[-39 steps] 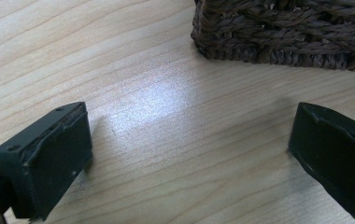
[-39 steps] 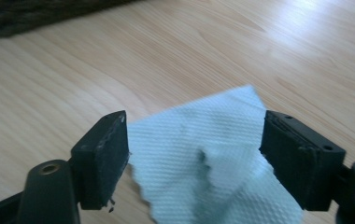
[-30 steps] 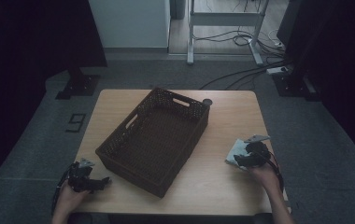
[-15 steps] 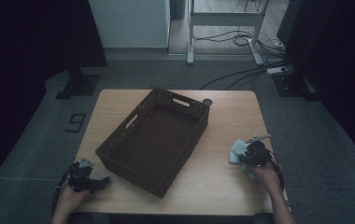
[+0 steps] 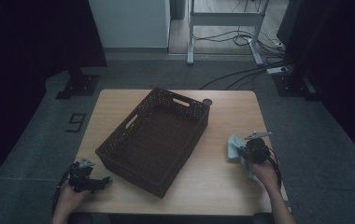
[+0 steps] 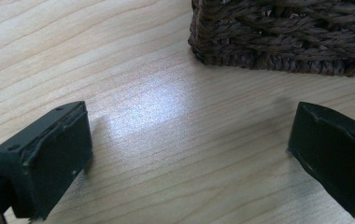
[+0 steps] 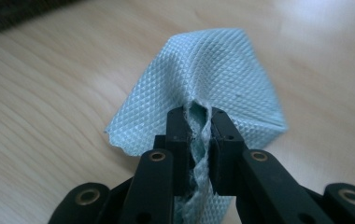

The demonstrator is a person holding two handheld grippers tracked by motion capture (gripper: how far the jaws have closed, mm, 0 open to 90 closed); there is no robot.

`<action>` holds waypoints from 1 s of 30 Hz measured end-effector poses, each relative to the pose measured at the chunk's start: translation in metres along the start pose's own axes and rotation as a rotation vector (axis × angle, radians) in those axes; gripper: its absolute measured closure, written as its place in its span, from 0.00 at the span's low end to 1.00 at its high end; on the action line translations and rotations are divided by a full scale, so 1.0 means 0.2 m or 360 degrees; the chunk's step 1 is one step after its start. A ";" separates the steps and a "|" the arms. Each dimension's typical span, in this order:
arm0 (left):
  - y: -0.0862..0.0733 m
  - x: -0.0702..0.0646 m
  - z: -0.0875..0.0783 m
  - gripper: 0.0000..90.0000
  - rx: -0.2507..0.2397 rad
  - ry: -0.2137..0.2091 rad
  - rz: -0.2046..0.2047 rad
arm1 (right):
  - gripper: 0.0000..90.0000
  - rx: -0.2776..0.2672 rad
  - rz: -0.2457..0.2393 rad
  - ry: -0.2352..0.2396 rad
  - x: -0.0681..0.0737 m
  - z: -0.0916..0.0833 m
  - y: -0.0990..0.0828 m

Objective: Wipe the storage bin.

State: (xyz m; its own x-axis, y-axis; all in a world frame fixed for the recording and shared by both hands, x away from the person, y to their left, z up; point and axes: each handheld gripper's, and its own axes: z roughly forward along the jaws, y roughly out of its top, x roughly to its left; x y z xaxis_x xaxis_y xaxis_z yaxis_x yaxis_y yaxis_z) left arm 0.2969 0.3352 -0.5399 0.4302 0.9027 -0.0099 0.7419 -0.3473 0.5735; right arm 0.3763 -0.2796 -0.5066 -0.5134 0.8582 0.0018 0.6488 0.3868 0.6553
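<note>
A light blue waffle-weave cloth (image 7: 222,79) lies bunched on the wooden table (image 5: 213,186) near its right edge. My right gripper (image 7: 199,128) has just been closing and is now shut on a fold of this cloth (image 5: 235,147), pinched between both pads. In the high view the right gripper (image 5: 248,150) sits over the cloth's right side. My left gripper (image 5: 102,181) rests at the table's front left corner, open, with bare wood between its fingers (image 6: 49,154). A dark woven basket (image 5: 157,135) stands in the middle, empty inside.
The basket's near corner (image 6: 278,42) lies just ahead of the left gripper. A small dark round object (image 5: 207,101) sits by the basket's far right corner. Beyond the table are grey floor, cables and a desk frame (image 5: 222,28).
The right gripper's jaws closed onto the cloth, which has bunched up and shifted slightly right with it. The left gripper has stayed put.
</note>
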 end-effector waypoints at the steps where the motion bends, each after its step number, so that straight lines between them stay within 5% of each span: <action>1: 0.00 0.00 0.00 0.00 0.0000 0.0000 0.0000 | 0.89 -0.0019 -0.0014 0.0001 0.01 0.00 0.02; 17: 0.00 0.00 0.00 0.00 -0.0008 0.0000 0.0002 | 0.88 -0.0192 -0.0082 -0.0005 0.05 0.04 0.40; 30: 0.00 0.00 0.01 0.00 -0.0012 -0.0004 0.0007 | 0.87 -0.0250 -0.0026 -0.0040 0.04 0.14 0.57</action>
State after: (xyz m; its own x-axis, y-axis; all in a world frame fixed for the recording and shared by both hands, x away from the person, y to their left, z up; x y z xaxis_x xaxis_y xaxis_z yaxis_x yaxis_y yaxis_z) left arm 0.2975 0.3340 -0.5406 0.4347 0.9005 -0.0093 0.7361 -0.3493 0.5798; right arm 0.4625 -0.2194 -0.4529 -0.5079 0.8609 -0.0275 0.5437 0.3452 0.7650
